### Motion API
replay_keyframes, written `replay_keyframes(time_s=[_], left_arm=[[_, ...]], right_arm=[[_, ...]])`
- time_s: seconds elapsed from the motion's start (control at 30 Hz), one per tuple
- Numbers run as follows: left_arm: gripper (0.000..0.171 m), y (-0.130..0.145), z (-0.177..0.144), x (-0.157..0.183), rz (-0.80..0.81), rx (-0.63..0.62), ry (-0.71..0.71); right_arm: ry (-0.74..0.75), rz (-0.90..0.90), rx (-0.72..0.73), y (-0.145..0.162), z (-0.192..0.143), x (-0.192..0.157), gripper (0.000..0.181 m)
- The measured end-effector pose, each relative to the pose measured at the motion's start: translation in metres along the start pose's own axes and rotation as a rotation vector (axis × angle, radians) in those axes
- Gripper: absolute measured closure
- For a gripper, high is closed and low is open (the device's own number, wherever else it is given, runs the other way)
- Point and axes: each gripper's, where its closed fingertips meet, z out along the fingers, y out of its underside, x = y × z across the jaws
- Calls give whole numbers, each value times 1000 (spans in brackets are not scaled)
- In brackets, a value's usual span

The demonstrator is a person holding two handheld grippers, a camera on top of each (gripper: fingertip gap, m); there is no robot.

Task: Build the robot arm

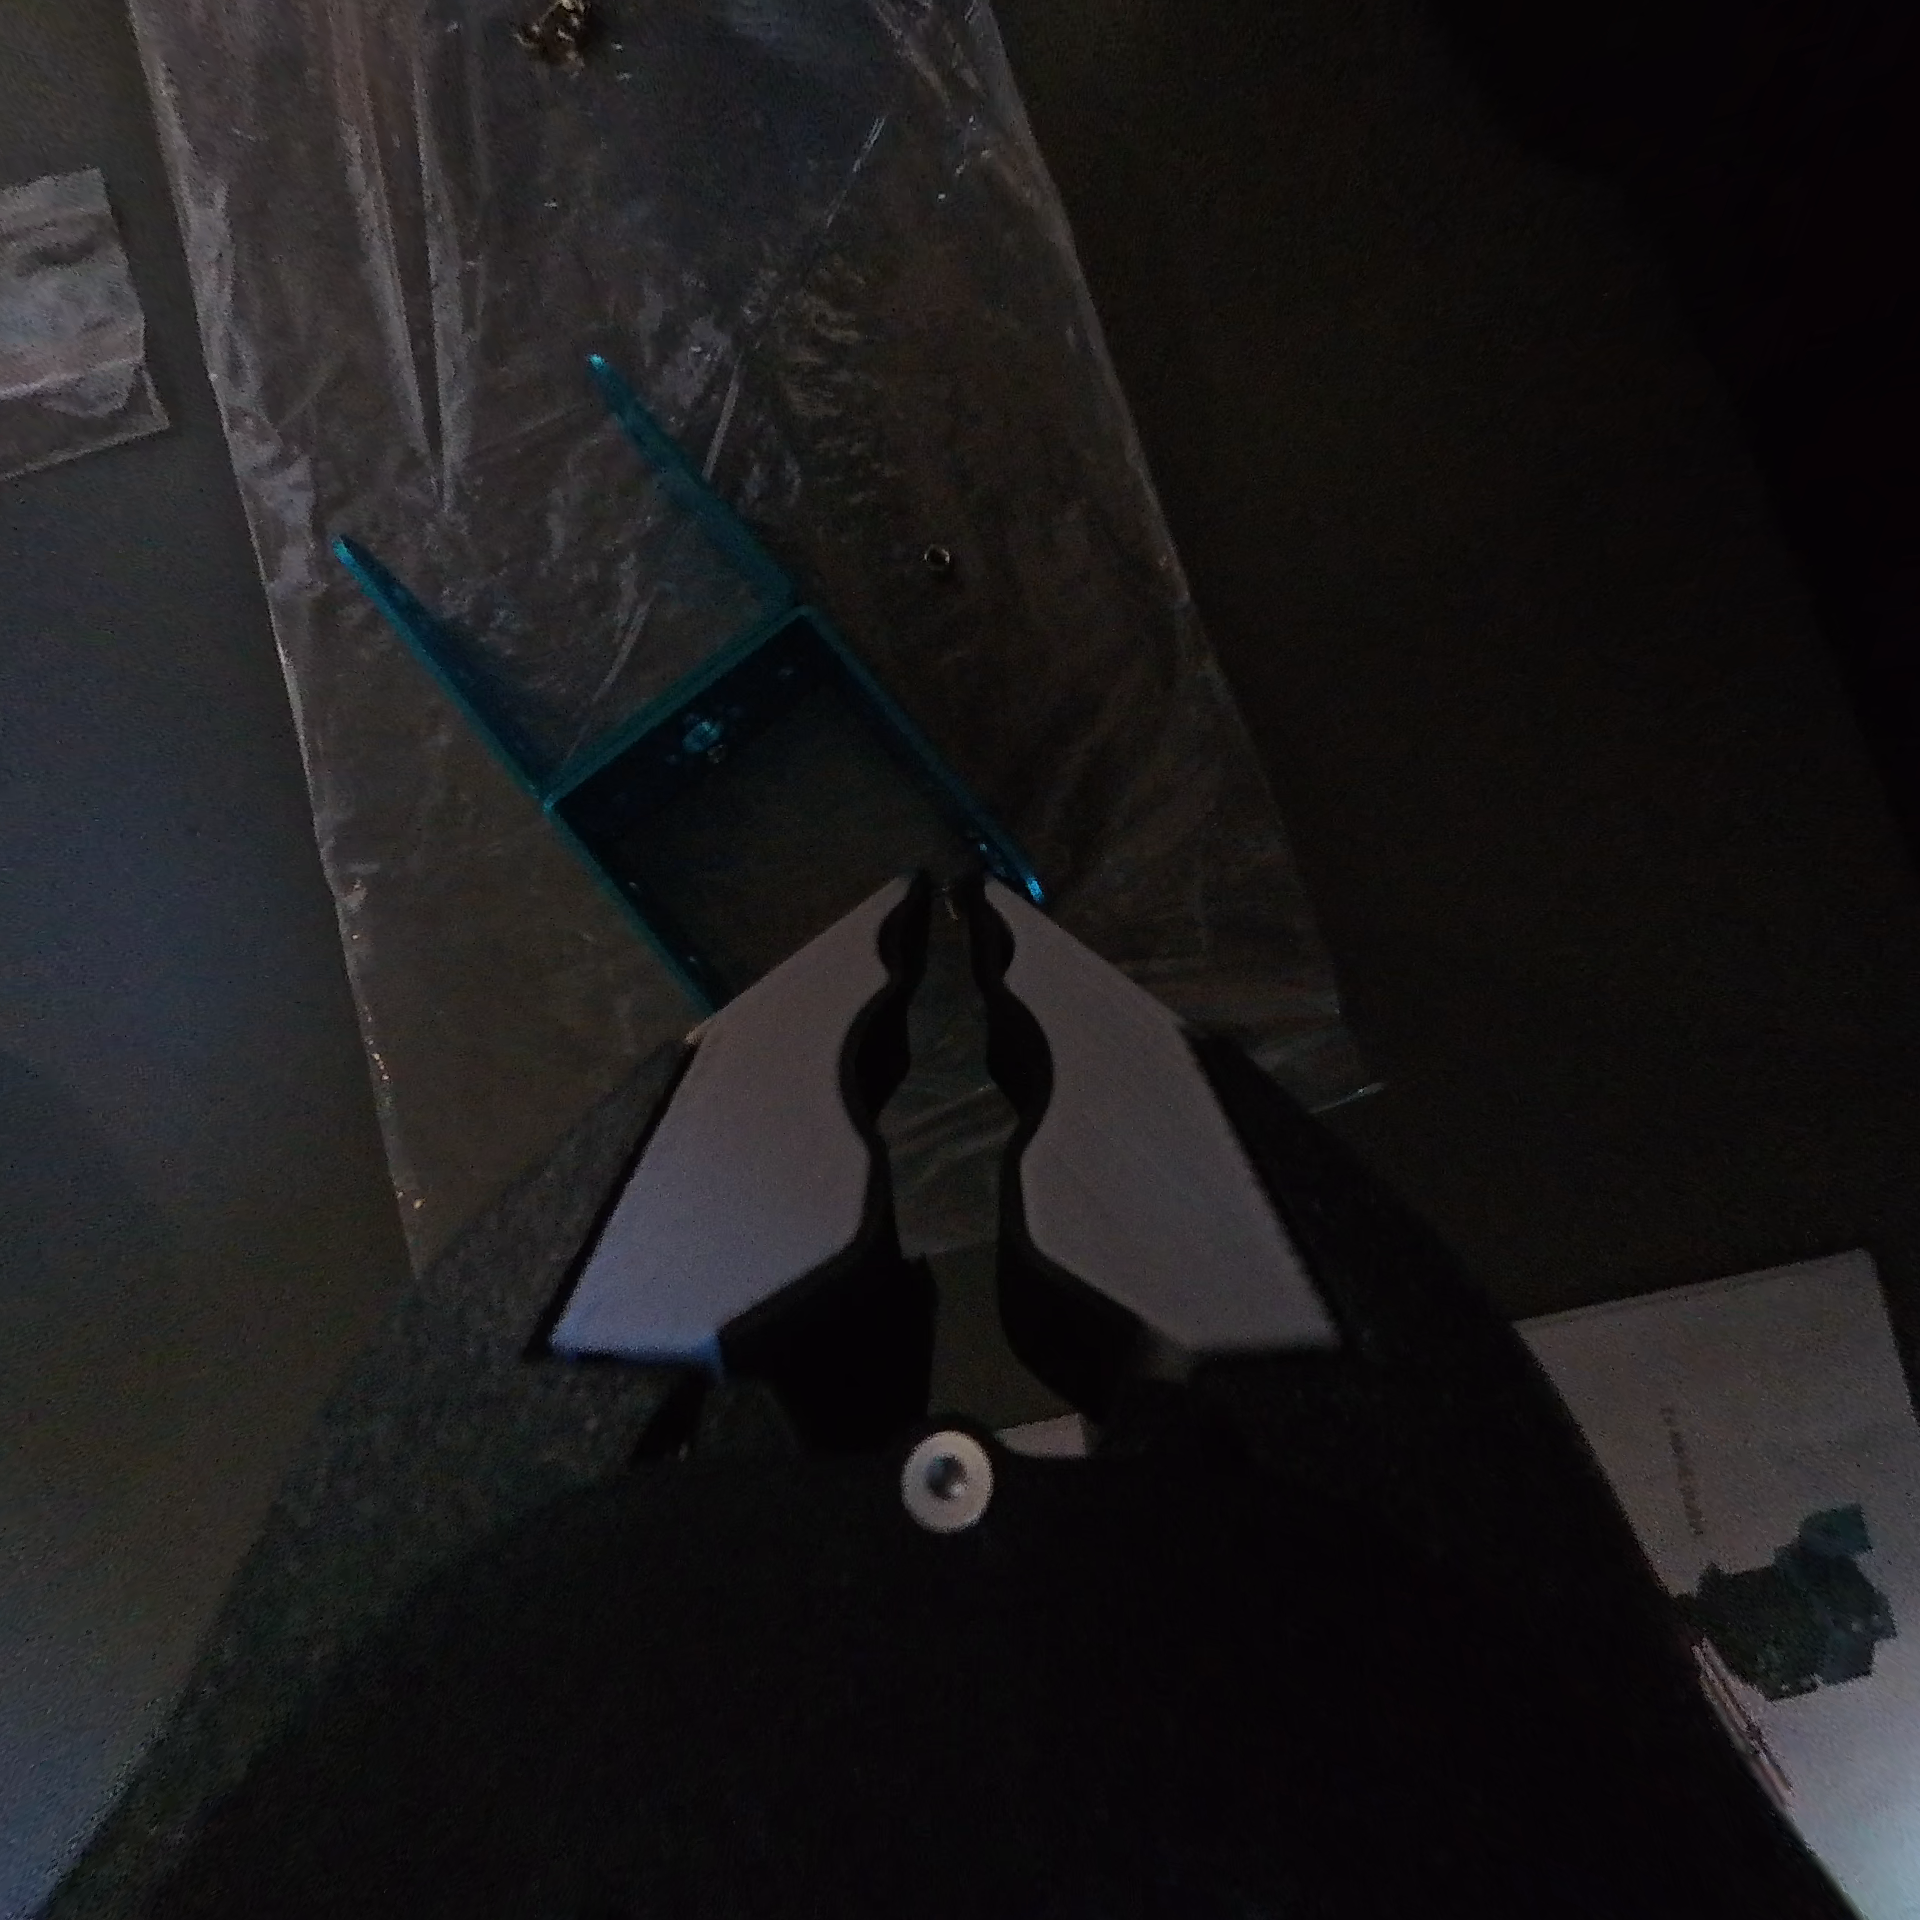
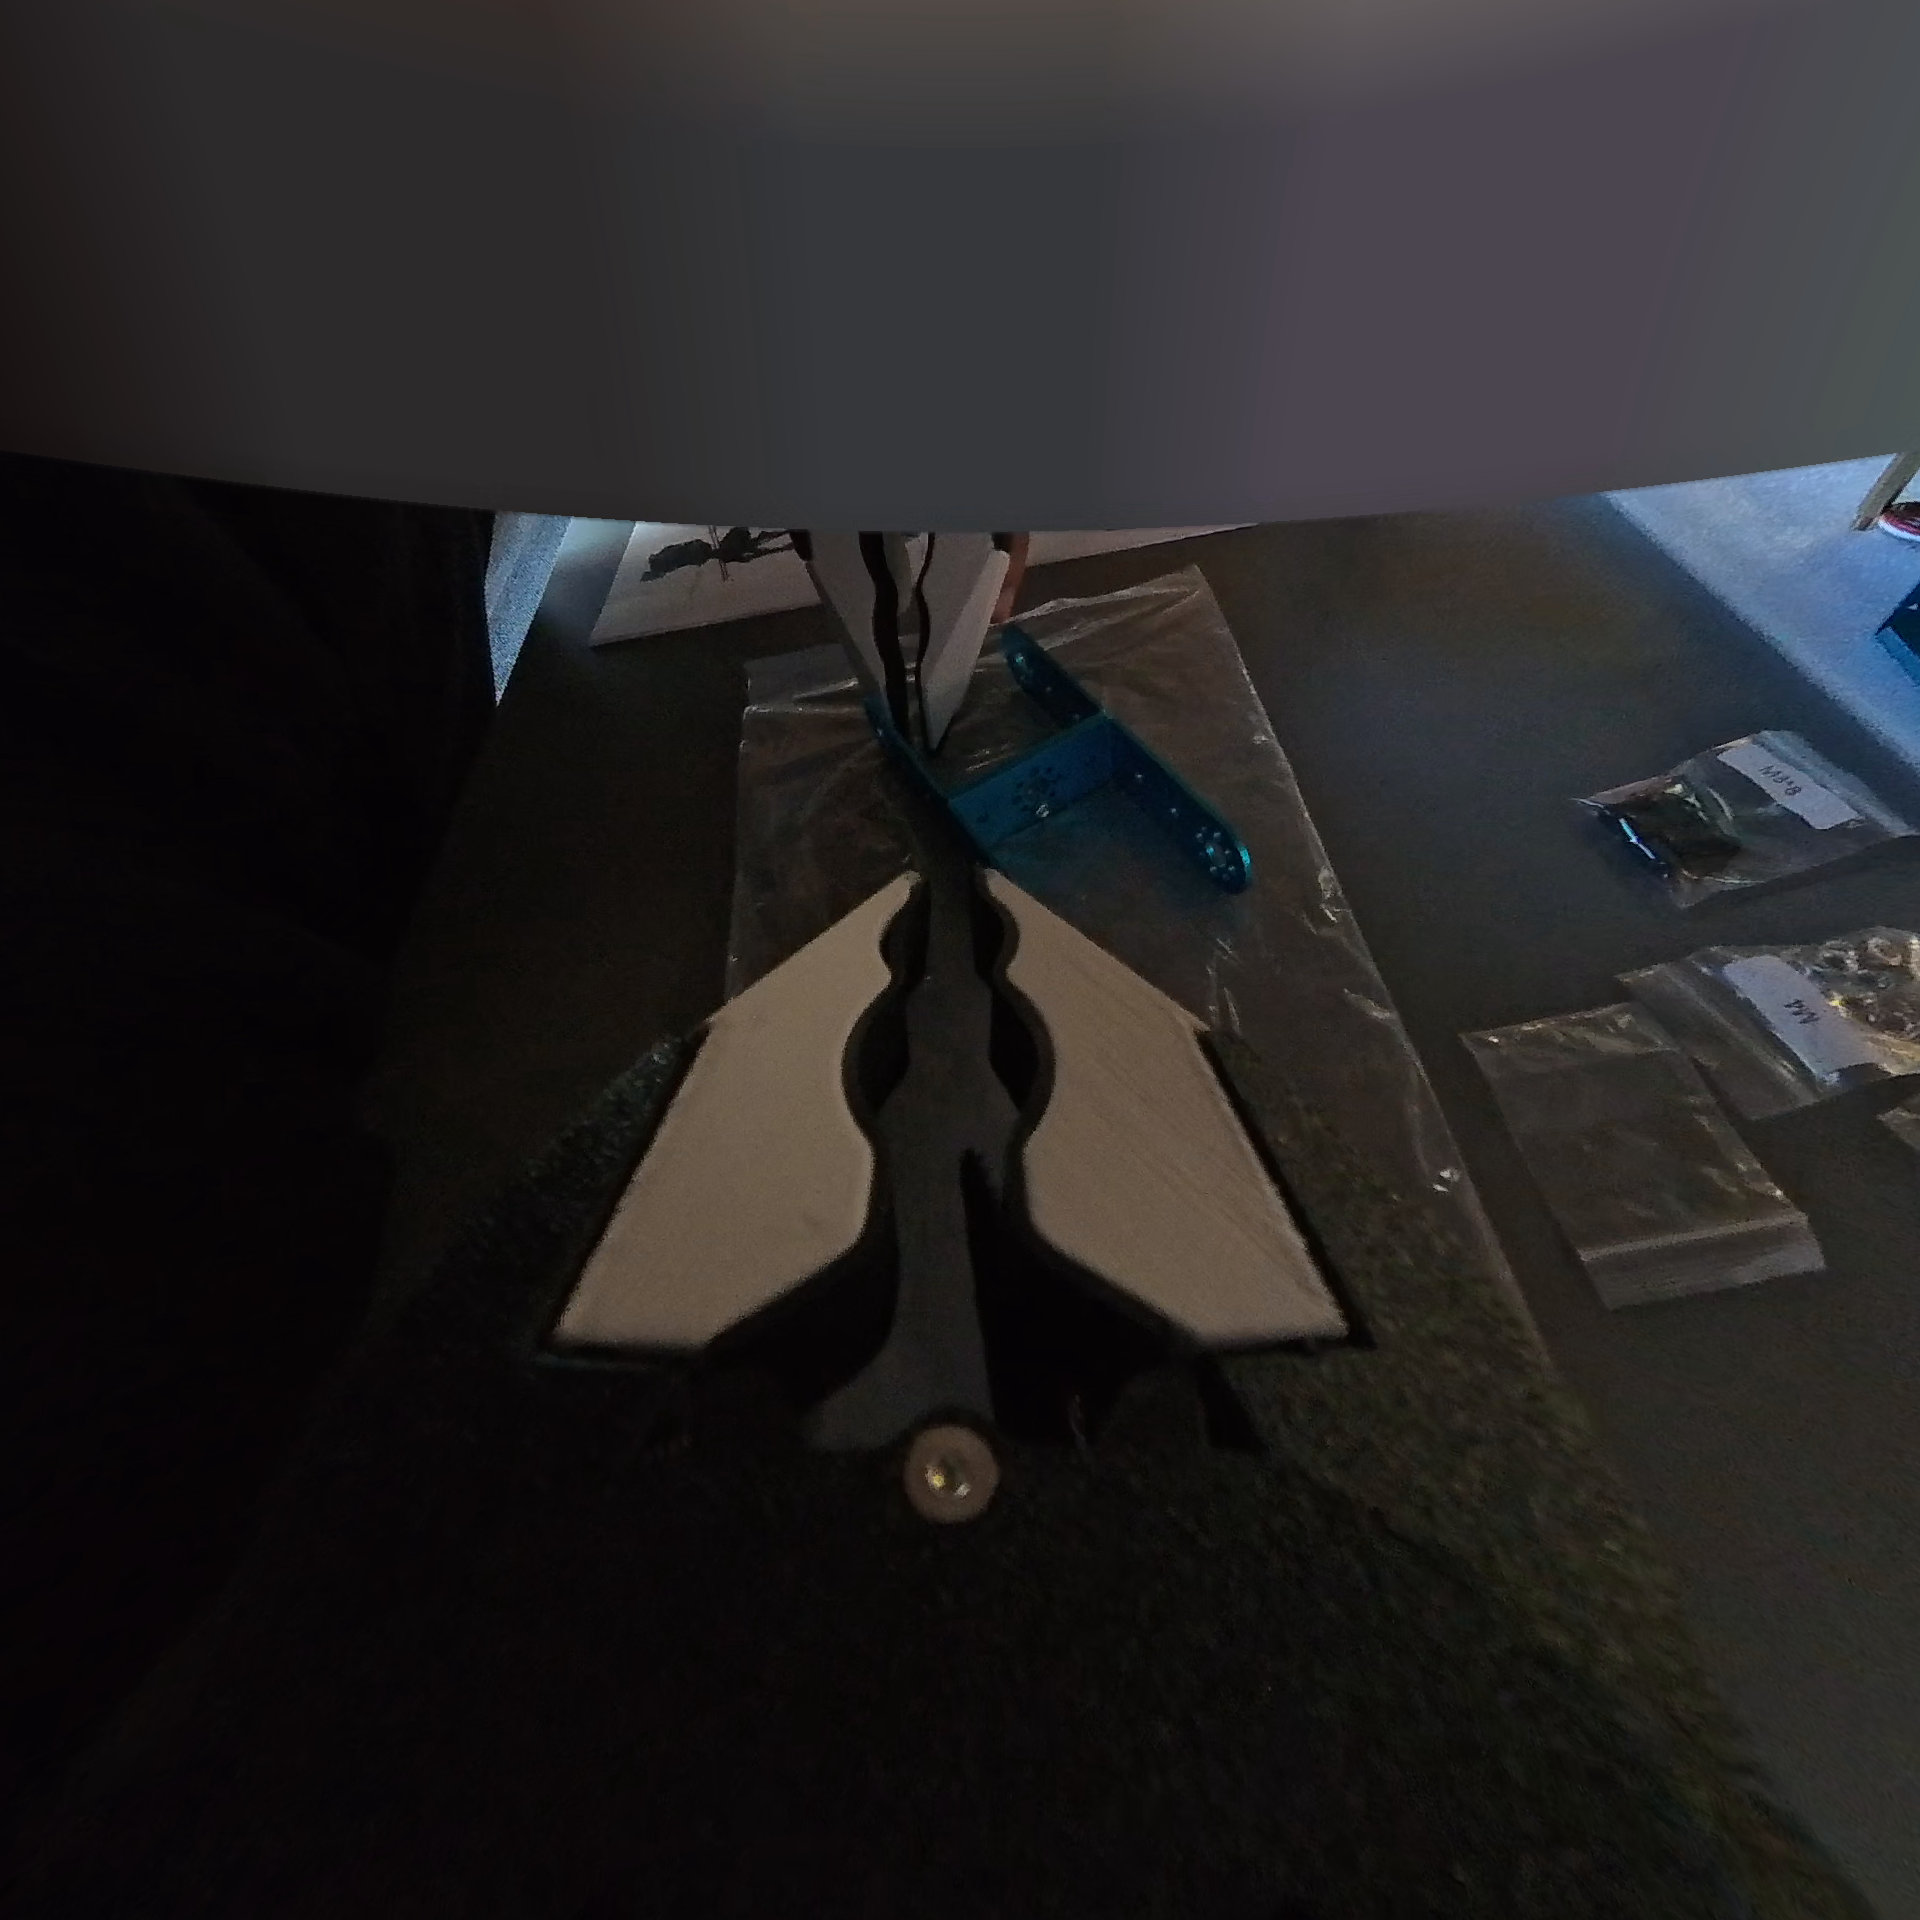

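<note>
A blue metal bracket [image 1: 717, 748] with upright flanges lies on a clear plastic bag [image 1: 540, 312] on a dark table. My left gripper [image 1: 948, 896] is over the bracket's near end, jaws almost closed on a small metal screw [image 1: 951, 906]. In the right wrist view the left gripper [image 2: 923, 727] points down between the bracket's [image 2: 1049, 800] flanges. My right gripper [image 2: 948, 883] is shut on a thin dark tool [image 2: 930, 1039]. The tool's tip reaches the bracket's left flange.
A loose nut [image 1: 940, 561] and several small fasteners [image 1: 551, 31] lie on the bag. Small bags of parts [image 2: 1704, 821] [image 2: 1808, 1018] [image 2: 1642, 1164] lie to the right. A white sheet [image 1: 1766, 1475] lies by the left gripper, and another bag [image 1: 62, 322] lies far left. About 15 cm separates my left fingertips from my right.
</note>
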Motion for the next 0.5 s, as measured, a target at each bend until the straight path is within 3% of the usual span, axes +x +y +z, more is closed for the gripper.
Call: replay_keyframes(time_s=[0.5], left_arm=[[169,7,-5,-7,-111,-1,-78]], right_arm=[[-14,-4,-6,0,0,-4,176]])
